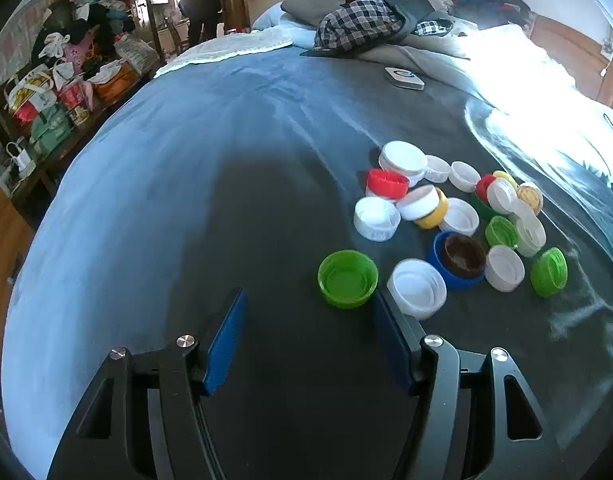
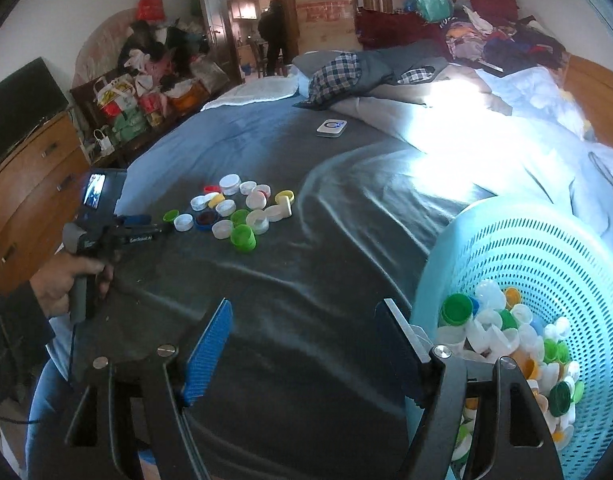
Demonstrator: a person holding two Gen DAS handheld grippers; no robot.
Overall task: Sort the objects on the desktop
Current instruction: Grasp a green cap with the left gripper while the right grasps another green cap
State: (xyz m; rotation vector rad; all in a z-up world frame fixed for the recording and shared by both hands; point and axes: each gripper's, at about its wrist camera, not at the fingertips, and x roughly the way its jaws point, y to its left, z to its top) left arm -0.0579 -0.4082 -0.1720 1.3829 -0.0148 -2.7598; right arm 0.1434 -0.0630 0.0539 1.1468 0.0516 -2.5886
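Note:
Several loose bottle caps, white, green, red, yellow and blue, lie in a pile (image 1: 454, 216) on the dark grey bedspread (image 1: 226, 184); the pile also shows in the right wrist view (image 2: 234, 210). My left gripper (image 1: 308, 312) is open and empty, low over the bed. A green cap (image 1: 347, 278) lies open side up just ahead between its fingers, and a white cap (image 1: 417, 288) touches its right finger. My right gripper (image 2: 304, 322) is open and empty beside a light blue perforated basket (image 2: 546, 248) holding many caps. The left gripper also shows in the right wrist view (image 2: 146, 220).
A small white box (image 1: 404, 78) lies farther up the bed. Folded clothes and a plaid garment (image 1: 358, 24) are piled at the bed's far end. A wooden dresser (image 2: 26, 200) and bags stand left of the bed. A person stands in the far doorway (image 2: 274, 36).

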